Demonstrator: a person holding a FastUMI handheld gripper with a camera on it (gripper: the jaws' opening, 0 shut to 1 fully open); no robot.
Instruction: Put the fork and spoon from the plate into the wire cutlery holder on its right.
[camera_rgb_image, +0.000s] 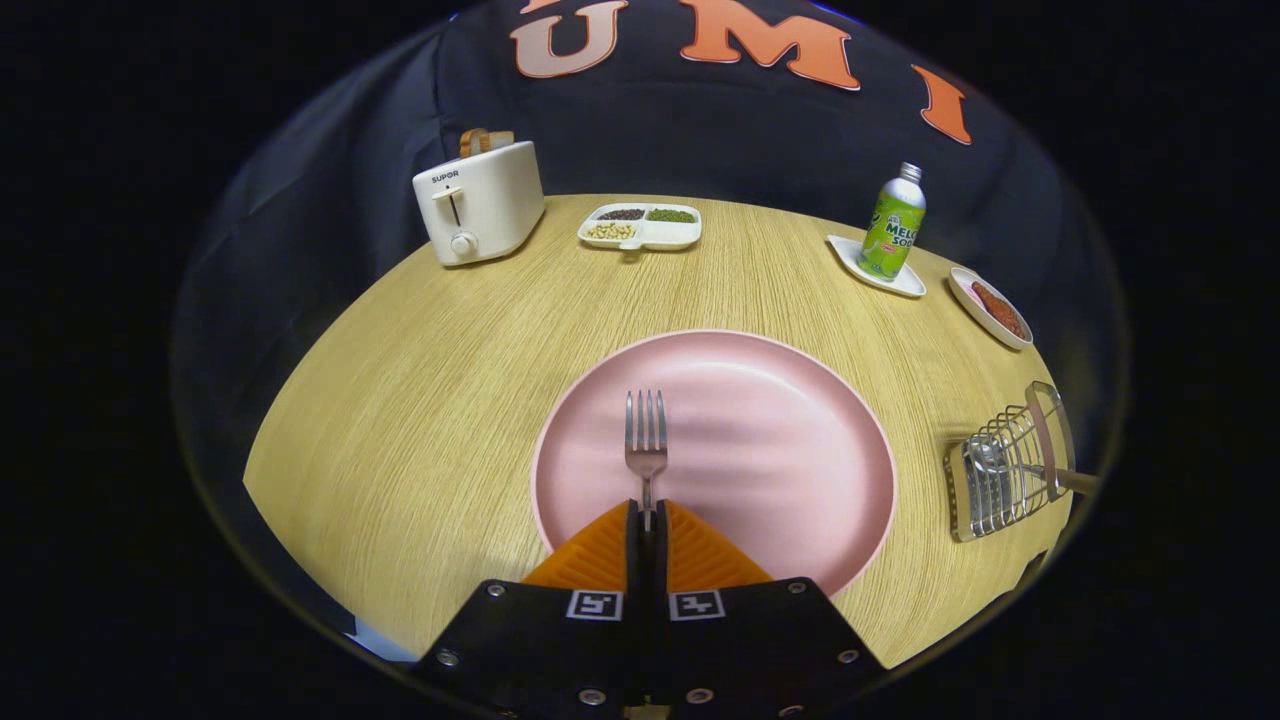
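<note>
In the gripper view, the hand-held gripper (647, 520) is clenching its two fingers on the thin handle of the silver metal fork (646, 440), with both fingers pressing on it from the sides. The fork is pointing straight ahead of the fingers, its long axis in line with them, and its tines are lying over the round pink plate (800, 400). I cannot tell whether the fork is lifted or touching the plate. The rest of the handle is hidden between the fingers.

The wire cutlery holder (1000, 480) is standing well apart to the right of the fingers, beyond the plate's right rim, on the light wooden table (420, 400). So the coming move, in my judgement, is a carry to the right. A silver spoon (990, 462) seems to be sitting inside the holder already, its handle sticking out to the right, but the wires are crossing it and it is hard to make out.
</note>
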